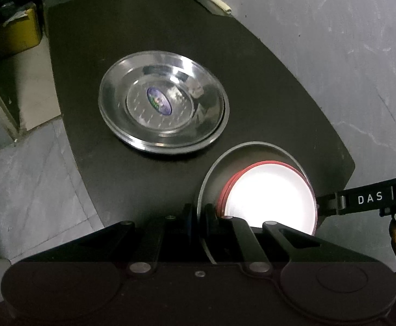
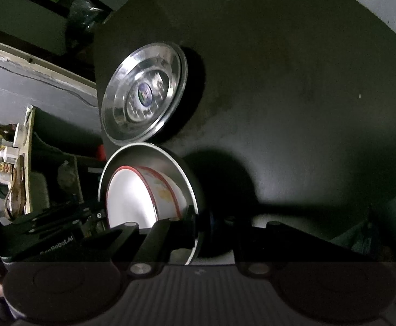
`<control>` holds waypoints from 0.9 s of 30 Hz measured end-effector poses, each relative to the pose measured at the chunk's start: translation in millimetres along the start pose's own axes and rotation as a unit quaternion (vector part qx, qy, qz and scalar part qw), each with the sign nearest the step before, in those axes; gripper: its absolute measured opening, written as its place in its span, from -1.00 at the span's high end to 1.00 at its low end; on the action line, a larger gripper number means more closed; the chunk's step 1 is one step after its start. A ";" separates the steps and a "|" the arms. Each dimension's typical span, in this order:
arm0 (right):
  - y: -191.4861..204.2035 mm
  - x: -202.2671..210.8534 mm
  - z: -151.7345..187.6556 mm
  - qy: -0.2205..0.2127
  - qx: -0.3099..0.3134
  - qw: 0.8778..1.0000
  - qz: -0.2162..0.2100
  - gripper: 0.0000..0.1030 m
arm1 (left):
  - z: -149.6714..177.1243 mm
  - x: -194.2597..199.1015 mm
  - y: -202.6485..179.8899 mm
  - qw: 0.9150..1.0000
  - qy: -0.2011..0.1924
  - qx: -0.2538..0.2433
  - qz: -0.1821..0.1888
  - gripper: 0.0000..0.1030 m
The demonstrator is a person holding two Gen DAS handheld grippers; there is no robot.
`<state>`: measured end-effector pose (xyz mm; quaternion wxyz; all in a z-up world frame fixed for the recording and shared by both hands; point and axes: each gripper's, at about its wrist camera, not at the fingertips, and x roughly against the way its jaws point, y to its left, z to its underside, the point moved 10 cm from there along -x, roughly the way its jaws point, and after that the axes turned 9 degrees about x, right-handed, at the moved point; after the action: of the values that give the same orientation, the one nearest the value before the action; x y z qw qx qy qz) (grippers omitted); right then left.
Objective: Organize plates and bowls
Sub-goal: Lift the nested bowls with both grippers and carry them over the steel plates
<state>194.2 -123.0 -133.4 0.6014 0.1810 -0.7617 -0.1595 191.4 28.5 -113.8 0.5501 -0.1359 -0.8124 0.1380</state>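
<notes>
**Both claws pinched on the rim of a steel bowl carrying red-rimmed dishes**

In the left wrist view, a stack of shiny steel plates (image 1: pixel 164 111) sits left of centre on the dark table (image 1: pixel 265 87), an oval blue sticker on the top plate's flat middle. To its lower right is a grey steel bowl (image 1: pixel 225 165) that holds nested white dishes with red rims (image 1: pixel 271 193), glaring under the light. The left gripper (image 1: pixel 202 214) at the bottom centre is closed tight on the near-left rim of that bowl. At the right edge the right gripper (image 1: pixel 323 203) reaches in and meets the bowl's right rim.

In the right wrist view the steel plates lie at upper left of centre, the bowl just below them and tilted on edge. The right claw at lower centre is clamped shut on the bowl's rim, one finger inside and one outside.
</notes>
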 end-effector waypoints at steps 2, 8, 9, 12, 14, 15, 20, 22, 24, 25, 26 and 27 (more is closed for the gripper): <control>-1.4 2.6 -5.3 -0.002 0.001 1.000 -0.003 0.79 | -5.1 0.8 -1.8 1.000 -0.005 0.005 0.001 0.88; -4.8 8.6 -25.7 -0.011 0.006 1.000 -0.012 0.79 | -22.0 3.2 -6.8 1.000 -0.022 0.017 0.002 0.89; -4.9 9.5 -28.9 -0.012 0.007 1.000 -0.013 0.79 | -25.1 3.6 -7.2 1.000 -0.025 0.019 0.002 0.89; -4.5 10.0 -40.5 -0.015 0.011 1.000 -0.018 0.79 | -35.4 4.2 -9.1 0.999 -0.033 0.025 0.000 0.89; -4.5 11.1 -47.1 -0.016 0.016 1.000 -0.020 0.79 | -41.8 5.5 -9.6 0.999 -0.038 0.029 -0.002 0.90; -4.1 11.1 -50.3 -0.015 0.019 0.999 -0.021 0.79 | -44.9 5.7 -9.3 0.999 -0.040 0.032 -0.003 0.90; -1.7 12.6 -65.6 -0.013 0.033 0.999 -0.025 0.79 | -58.1 5.4 -6.7 0.998 -0.050 0.048 -0.006 0.90; 0.3 11.7 -72.8 -0.011 0.040 0.999 -0.026 0.79 | -63.5 5.8 -4.8 0.997 -0.054 0.055 -0.007 0.90; 2.4 10.3 -79.7 -0.008 0.046 0.999 -0.028 0.79 | -68.2 5.5 -2.7 0.996 -0.057 0.060 -0.009 0.90; 2.2 11.0 -82.8 -0.007 0.049 0.998 -0.028 0.79 | -71.2 5.2 -1.3 0.996 -0.060 0.064 -0.011 0.90; 3.4 9.7 -86.8 -0.006 0.053 0.998 -0.029 0.79 | -73.2 5.3 0.9 0.996 -0.061 0.067 -0.012 0.90; 4.5 8.9 -91.0 -0.005 0.057 0.998 -0.030 0.79 | -75.5 5.0 2.5 0.995 -0.063 0.070 -0.014 0.90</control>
<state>280.6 -125.5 -103.2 0.5813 0.2365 -0.7668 -0.1349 260.1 38.4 -83.5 0.5077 -0.0768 -0.8356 0.1951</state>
